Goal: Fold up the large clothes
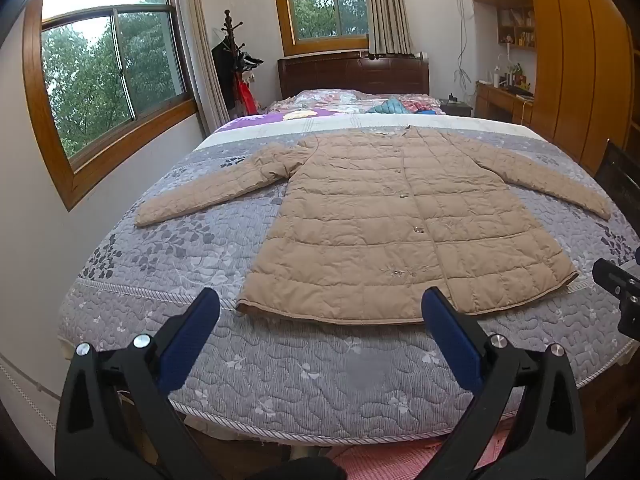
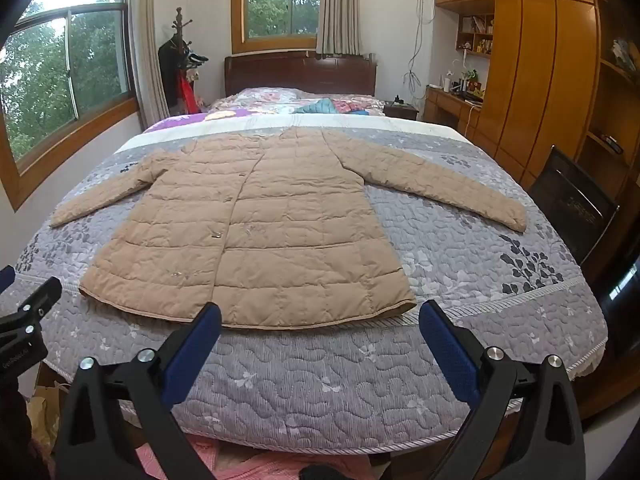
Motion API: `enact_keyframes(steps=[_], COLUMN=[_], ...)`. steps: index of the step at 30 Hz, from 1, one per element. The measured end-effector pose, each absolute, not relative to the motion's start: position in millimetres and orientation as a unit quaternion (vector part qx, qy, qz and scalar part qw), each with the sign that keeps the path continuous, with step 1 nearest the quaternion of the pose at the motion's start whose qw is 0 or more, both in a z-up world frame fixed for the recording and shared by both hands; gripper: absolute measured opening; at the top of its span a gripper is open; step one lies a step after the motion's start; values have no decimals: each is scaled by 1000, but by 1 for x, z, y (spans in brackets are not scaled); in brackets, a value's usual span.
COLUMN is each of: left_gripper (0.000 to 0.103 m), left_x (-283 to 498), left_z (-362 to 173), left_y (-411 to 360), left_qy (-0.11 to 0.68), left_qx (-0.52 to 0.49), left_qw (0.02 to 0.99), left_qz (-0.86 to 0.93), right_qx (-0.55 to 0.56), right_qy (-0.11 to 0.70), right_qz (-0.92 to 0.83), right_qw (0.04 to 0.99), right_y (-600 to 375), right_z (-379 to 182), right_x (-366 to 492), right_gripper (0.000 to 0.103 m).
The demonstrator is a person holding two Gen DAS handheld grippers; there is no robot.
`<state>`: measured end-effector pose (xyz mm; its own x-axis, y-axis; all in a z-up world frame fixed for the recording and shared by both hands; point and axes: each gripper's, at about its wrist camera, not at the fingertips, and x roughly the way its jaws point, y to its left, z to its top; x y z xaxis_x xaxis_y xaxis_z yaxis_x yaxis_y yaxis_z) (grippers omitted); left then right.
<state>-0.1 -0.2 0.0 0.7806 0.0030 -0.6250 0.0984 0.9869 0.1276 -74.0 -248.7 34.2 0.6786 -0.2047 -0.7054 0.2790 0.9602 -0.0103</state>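
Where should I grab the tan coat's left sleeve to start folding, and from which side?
Take the left sleeve at its cuff end with the left gripper, coming in from the window side. It lies flat and angled outward, free of the coat body, so the cuff lifts cleanly.

Daylit bedroom: wood-framed windows (image 1: 112, 80), dark headboard (image 1: 352, 74), wooden wardrobe (image 2: 544, 80).

At the right edge of the left wrist view we see only a black part of the right gripper (image 1: 622, 300). The shelf items (image 1: 518, 28) at upper right are too small for us to identify. The coat's hem (image 1: 430, 312) passes behind a blue pad.
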Motion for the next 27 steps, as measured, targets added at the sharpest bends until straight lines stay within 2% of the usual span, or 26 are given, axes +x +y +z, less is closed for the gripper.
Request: enact_keyframes(steps=[27], left_gripper=[100], left_x=[-2], left_z=[-1], left_y=[-1], left_qy=[327], left_qx=[78], left_qw=[942], left_qz=[-24], right_qx=[50], right_qy=[375], right_qz=[-131], right_qw=[916], right_y=[-248], right_z=[35], right_x=[-73], right_gripper=[99])
